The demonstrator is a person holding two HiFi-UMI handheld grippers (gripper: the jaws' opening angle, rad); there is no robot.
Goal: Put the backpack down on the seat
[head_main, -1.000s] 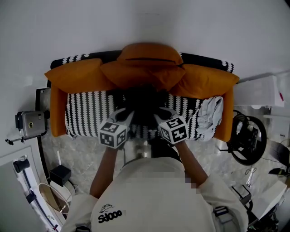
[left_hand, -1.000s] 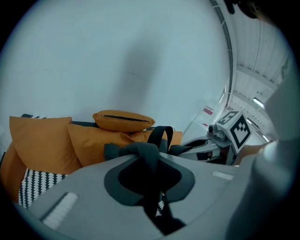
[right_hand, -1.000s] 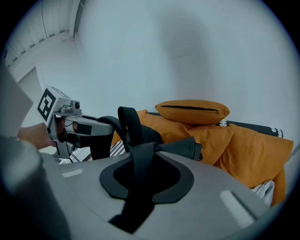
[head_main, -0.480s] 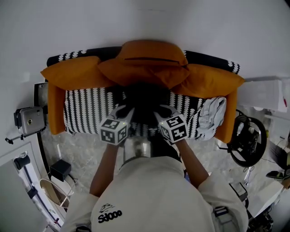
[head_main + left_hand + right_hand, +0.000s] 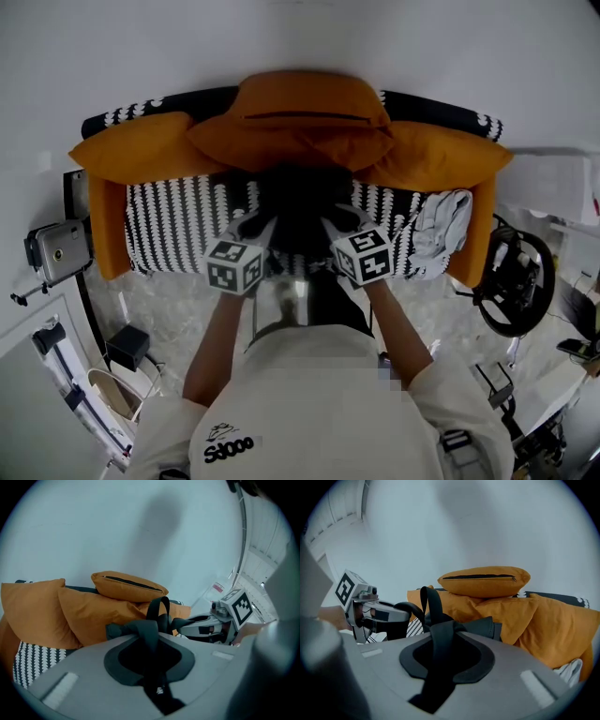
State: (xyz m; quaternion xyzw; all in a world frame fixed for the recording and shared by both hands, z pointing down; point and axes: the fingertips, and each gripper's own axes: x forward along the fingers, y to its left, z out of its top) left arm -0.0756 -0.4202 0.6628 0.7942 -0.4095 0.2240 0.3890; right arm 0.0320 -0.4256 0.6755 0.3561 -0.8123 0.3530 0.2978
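The backpack (image 5: 298, 199) perhaps touches the seat (image 5: 178, 236); its base is hidden.

Three plump orange fabric cushions (image 5: 141, 150) are piled against the plain white wall (image 5: 112, 47). A crumpled pale cloth (image 5: 436, 225) lies just below the rightmost one. A black steering wheel (image 5: 514, 272) stands at the right and a silver camera (image 5: 58, 253) at the left, over grey marbled floor (image 5: 150, 300).

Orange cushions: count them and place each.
4 cushions: one at the left end, one at the right end, one in the middle, one stacked on that. The backpack may hide more.
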